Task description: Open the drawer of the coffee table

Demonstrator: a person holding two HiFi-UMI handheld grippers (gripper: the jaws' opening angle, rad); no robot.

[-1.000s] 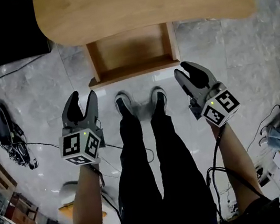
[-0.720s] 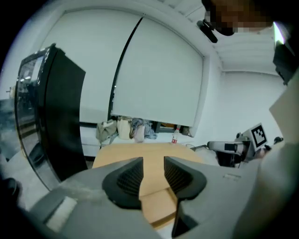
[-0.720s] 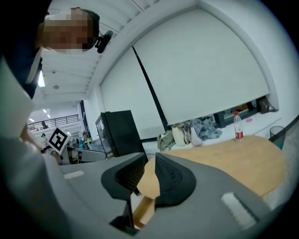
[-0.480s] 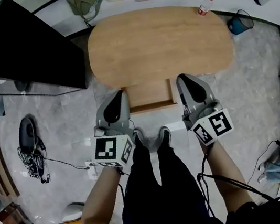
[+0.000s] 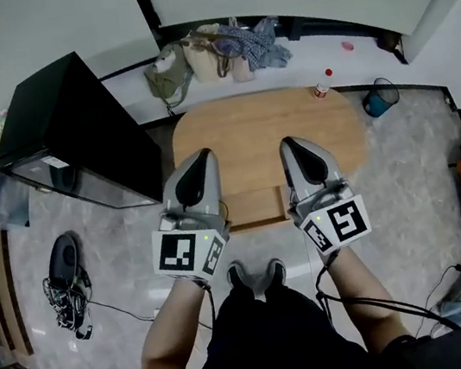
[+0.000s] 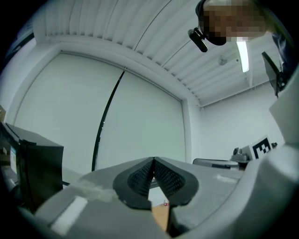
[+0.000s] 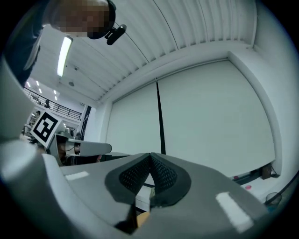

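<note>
Drawer (image 5: 256, 208) open at coffee table worktop (image 5: 255, 122) edge; left hand-held gripper (image 5: 198, 157) and right hand-held gripper (image 5: 289, 143) clenched empty, side by side.

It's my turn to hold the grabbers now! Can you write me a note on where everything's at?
Left gripper: shut, empty, held up away from the coffee table.
Right gripper: the same, shut and empty.
Drawer: pulled out of the table's near side, seen between the two grippers in the head view.
Done: the drawer is open.
Left: nothing, it seems.
</note>
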